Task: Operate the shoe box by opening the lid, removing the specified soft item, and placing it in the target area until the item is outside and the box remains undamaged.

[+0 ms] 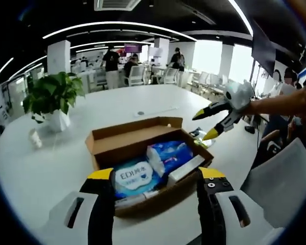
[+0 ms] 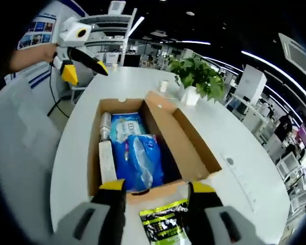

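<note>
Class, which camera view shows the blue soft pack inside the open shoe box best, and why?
The right gripper view: it looks down into the shoe box, showing the blue soft pack nearly whole. The left gripper view sees the pack lower and more side-on, partly behind the box's front wall.

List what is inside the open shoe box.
In the shoe box: a blue wipes pack, a blue plastic-wrapped soft pack lying partly over it, a long white box along one wall, and a small bottle-like item. Whatever lies beneath the packs is covered.
</note>
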A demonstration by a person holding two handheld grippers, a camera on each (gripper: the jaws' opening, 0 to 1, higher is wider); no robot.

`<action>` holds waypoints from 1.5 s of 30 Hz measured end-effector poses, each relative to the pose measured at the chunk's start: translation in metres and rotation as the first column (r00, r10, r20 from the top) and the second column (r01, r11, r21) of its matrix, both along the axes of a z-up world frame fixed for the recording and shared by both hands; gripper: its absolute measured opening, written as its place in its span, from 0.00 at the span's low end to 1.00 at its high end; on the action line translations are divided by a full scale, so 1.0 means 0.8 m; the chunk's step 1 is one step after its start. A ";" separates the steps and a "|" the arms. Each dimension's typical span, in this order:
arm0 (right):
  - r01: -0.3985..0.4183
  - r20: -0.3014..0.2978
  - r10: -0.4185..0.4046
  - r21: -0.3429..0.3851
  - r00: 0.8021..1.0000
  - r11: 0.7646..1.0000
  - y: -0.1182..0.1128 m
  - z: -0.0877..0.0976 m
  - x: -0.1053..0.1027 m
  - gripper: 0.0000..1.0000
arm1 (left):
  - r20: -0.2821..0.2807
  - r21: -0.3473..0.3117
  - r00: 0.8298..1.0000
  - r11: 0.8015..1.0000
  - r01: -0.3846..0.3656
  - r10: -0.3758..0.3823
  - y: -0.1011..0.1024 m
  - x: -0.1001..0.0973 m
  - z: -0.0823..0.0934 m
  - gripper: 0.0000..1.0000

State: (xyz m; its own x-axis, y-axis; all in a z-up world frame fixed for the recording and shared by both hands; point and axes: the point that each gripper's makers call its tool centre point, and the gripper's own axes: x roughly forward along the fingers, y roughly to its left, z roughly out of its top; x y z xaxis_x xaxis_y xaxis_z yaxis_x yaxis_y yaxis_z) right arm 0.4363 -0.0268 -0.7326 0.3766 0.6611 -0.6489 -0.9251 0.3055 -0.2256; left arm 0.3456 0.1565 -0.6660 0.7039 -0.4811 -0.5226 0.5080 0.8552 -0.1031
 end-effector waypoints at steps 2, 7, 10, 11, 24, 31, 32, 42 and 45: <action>-0.018 0.004 0.018 -0.012 1.000 1.000 0.012 -0.003 0.003 0.44 | 0.009 0.000 1.000 1.000 0.004 -0.004 -0.003 -0.008 0.003 0.69; -0.044 -0.013 0.043 -0.035 0.999 0.998 0.029 -0.015 0.004 0.41 | 0.049 0.008 0.999 1.000 -0.002 0.002 -0.005 -0.023 0.012 0.71; -0.057 -0.011 0.056 -0.062 0.998 0.996 0.035 -0.025 0.004 0.38 | 0.058 -0.016 0.998 1.000 -0.018 0.019 -0.008 -0.035 0.015 0.73; -0.056 -0.009 0.056 -0.064 0.998 0.996 0.036 -0.026 0.005 0.36 | 0.059 -0.016 0.998 1.000 -0.018 0.018 -0.008 -0.037 0.015 0.73; -0.030 0.006 0.031 -0.096 1.000 0.995 0.058 -0.046 0.021 0.20 | 0.098 -0.010 0.995 0.999 -0.035 0.035 -0.015 -0.081 0.016 0.79; -0.010 0.000 0.011 -0.108 1.000 0.994 0.063 -0.055 0.032 0.13 | 0.113 0.020 0.993 1.000 -0.020 0.017 -0.019 -0.113 0.011 0.82; -0.008 -0.003 0.007 -0.107 1.000 0.994 0.064 -0.055 0.031 0.12 | 0.110 0.025 0.994 1.000 -0.012 0.010 -0.020 -0.117 0.008 0.82; 0.003 0.049 0.004 -0.142 0.999 0.990 0.071 -0.061 0.039 0.00 | 0.143 0.030 0.989 0.998 -0.046 0.042 -0.020 -0.124 0.009 0.86; -0.001 0.061 0.010 -0.149 0.998 0.989 0.070 -0.058 0.038 0.00 | 0.143 -0.024 0.988 0.998 -0.055 0.058 -0.025 -0.122 0.012 0.87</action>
